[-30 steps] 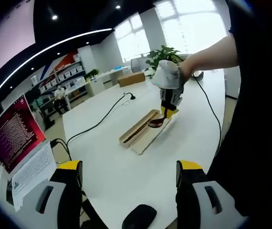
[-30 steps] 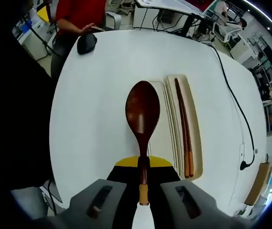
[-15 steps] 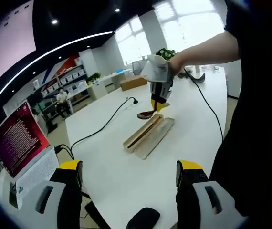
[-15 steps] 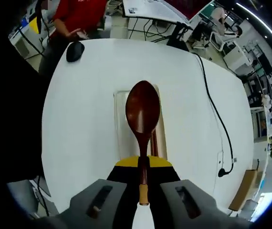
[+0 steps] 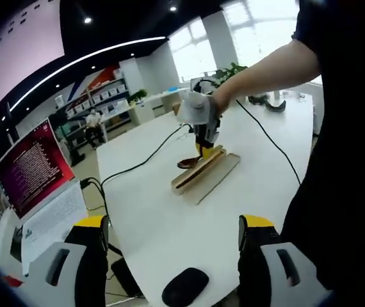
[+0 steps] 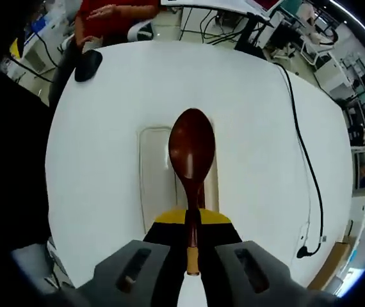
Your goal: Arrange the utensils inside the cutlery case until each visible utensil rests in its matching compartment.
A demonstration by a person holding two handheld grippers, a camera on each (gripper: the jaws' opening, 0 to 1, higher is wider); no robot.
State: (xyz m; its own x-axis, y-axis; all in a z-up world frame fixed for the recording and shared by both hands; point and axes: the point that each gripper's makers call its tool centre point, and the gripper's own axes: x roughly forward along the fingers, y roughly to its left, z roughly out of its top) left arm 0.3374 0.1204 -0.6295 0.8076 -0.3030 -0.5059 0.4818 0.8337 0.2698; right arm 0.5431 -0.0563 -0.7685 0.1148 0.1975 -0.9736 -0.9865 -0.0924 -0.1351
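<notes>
In the left gripper view my left gripper (image 5: 170,246) hangs with its jaws spread wide and nothing between them, well short of the pale wooden cutlery case (image 5: 206,173) on the white round table (image 5: 170,217). My right gripper (image 5: 202,142) reaches over the case, carrying the dark brown glossy wooden spoon (image 5: 189,162). A black mouse (image 5: 184,286) lies near my left jaws, a laptop (image 5: 35,192) off to the left, and a black cable (image 5: 141,161) runs past the case.

In the right gripper view my right gripper (image 6: 191,240) clamps the spoon (image 6: 191,157) by its handle, bowl forward over the case (image 6: 152,173), covering part of it. The cable (image 6: 310,166) curves at right.
</notes>
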